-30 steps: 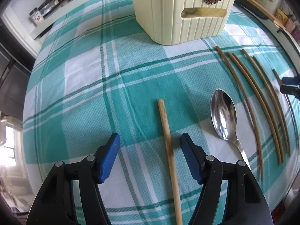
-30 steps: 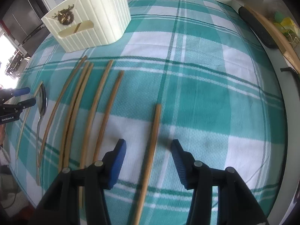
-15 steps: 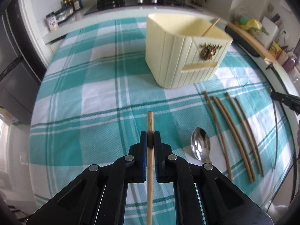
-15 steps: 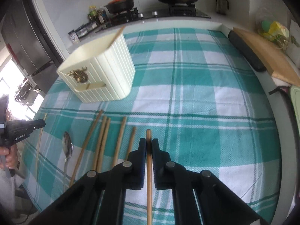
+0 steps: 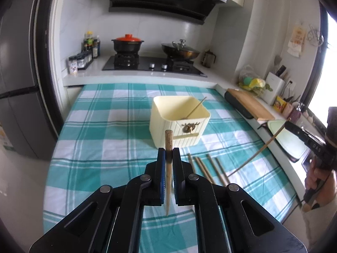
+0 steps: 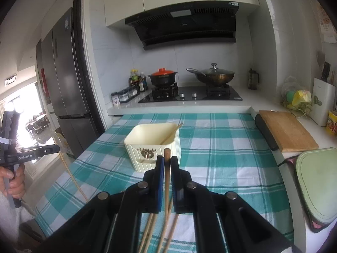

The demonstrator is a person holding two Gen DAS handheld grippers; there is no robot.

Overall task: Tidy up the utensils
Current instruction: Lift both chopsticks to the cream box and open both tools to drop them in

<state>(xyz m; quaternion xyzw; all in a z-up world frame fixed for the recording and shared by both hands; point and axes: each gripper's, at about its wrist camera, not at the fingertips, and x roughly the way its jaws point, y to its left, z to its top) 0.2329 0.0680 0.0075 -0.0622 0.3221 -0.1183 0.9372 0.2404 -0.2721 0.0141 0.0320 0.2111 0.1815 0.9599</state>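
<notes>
A: Two grippers, two loads. The left gripper (image 5: 168, 155) has its blue pads pressed against a wooden chopstick (image 5: 168, 147), thick end forward and clear of the jaws. The right gripper (image 6: 166, 162) clamps a second chopstick (image 6: 167, 156) the same way. Both sticks are off the checked tablecloth (image 5: 101, 130).

B: Which step is this?

A: Transport. Pickup reads as done; each stick is aimed toward the cream utensil holder (image 5: 179, 124), which stands on the cloth beyond both tips, toward the far end near the stove (image 6: 189, 94).

B: Is the holder empty?

A: No. One thin stick-like utensil (image 5: 194, 109) leans inside against the far right corner.

B: What does the next move call for?

A: Carry each tip over the holder's open rim, tilt the stick down so it drops inside, then part the pads. I judge the two approaches should be staggered, because the mouth is narrow for two grippers at once.

B: What remains after that?

A: Four loose chopsticks (image 5: 208, 168) lie side by side on the cloth, near and right of the holder. Whether a spoon also remains cannot be told; the gripper bodies cover the near cloth.
</notes>
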